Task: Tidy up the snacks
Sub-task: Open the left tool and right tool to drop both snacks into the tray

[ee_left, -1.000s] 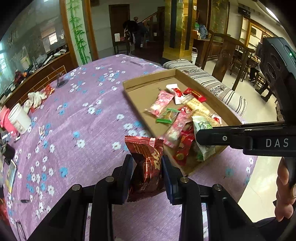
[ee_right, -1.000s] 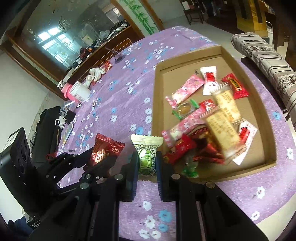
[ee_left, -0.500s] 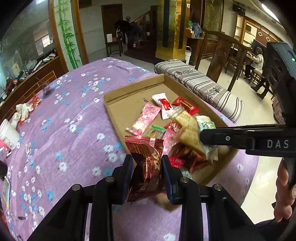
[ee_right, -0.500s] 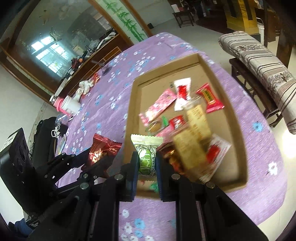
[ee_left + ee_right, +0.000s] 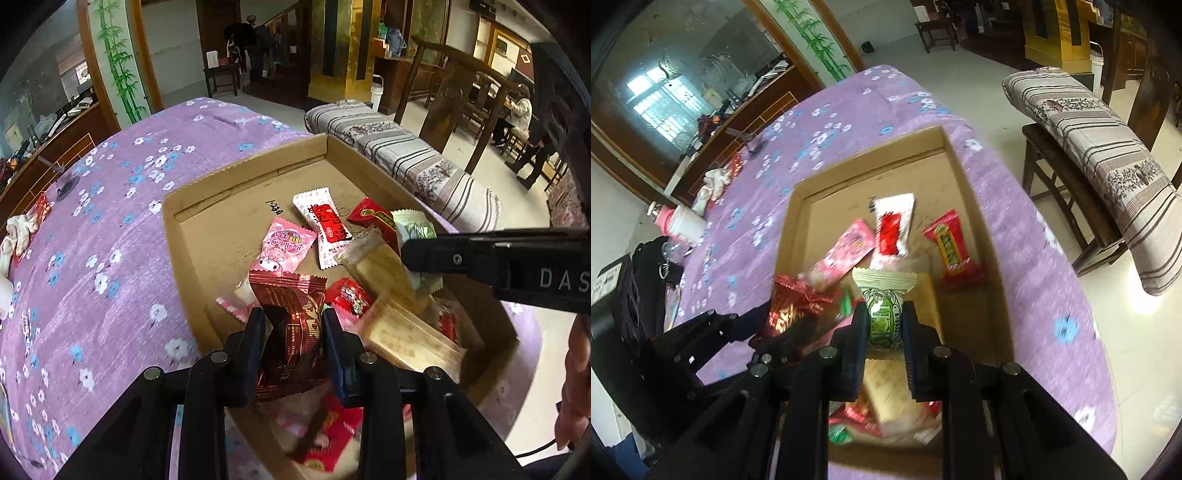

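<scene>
Left gripper (image 5: pixel 293 325): clamped on a dark red packet (image 5: pixel 291 317), held upright above the near-left part of the tray (image 5: pixel 173 236); the packet's crimped top stands clear above the pads; seen from the right wrist, this gripper (image 5: pixel 768 332) sits just left of the other, its red packet (image 5: pixel 792 306) over the tray's left wall

Right gripper (image 5: pixel 884 325): pinched narrow on a cream-and-green packet (image 5: pixel 884 306), held upright over the near middle of the tray (image 5: pixel 967 192); from the left wrist, its black finger (image 5: pixel 461 254) crosses above the tray's right side with the green packet (image 5: pixel 413 230) in its tip

Tray: shallow cardboard, open-topped, on a purple flowered cloth (image 5: pixel 110 229); far half of the floor bare but for a small black mark

Snacks in tray: a pink packet (image 5: pixel 284 247) left of centre; a white packet with red label (image 5: pixel 325 225) beside it, toward the far wall; a red bar (image 5: pixel 373 218) right of that; clear-wrapped biscuits (image 5: pixel 384 273) and more red wrappers heaped at the near end, partly blurred

Outside the tray: a white-and-pink jar (image 5: pixel 679 225) well to the left on the cloth; a striped cushion (image 5: pixel 1108 162) on a wooden bench to the right, off the table

Hand: fingers (image 5: pixel 576 384) at the right edge of the left view, behind the right gripper
</scene>
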A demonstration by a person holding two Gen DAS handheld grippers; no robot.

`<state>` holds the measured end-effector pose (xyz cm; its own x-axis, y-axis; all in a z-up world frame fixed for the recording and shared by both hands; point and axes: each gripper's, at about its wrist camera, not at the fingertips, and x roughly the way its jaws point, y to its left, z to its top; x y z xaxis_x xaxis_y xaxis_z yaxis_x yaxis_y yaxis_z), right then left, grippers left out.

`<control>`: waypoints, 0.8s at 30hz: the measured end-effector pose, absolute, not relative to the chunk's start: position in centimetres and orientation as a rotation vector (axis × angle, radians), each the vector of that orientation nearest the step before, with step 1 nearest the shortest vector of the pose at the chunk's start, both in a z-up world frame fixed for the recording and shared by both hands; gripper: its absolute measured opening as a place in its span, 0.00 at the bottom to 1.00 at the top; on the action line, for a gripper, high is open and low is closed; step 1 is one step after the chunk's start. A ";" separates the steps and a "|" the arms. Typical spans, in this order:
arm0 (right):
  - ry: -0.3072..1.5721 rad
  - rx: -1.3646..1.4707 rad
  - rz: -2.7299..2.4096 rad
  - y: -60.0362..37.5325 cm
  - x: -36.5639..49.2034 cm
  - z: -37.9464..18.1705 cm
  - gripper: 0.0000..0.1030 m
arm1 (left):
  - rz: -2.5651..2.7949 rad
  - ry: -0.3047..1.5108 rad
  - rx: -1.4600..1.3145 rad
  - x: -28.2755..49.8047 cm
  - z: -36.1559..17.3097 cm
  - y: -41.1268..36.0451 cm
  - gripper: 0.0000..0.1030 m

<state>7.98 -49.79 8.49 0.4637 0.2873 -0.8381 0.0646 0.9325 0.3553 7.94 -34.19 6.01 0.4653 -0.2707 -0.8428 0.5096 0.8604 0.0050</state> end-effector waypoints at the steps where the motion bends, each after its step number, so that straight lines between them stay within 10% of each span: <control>1: 1.090 0.358 0.138 -49.8 8.3 8.4 0.16 | -0.485 0.976 0.273 8.2 5.9 -34.3 0.31; 24: 1.124 0.303 0.124 -49.3 12.4 6.4 0.18 | -0.471 0.941 0.286 9.5 5.5 -35.3 0.32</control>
<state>12.44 -49.31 6.37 0.4309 0.2489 -0.8674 0.0545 0.9523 0.3004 9.48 -35.33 5.54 0.4994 -0.2611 -0.8261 0.5046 0.8627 0.0324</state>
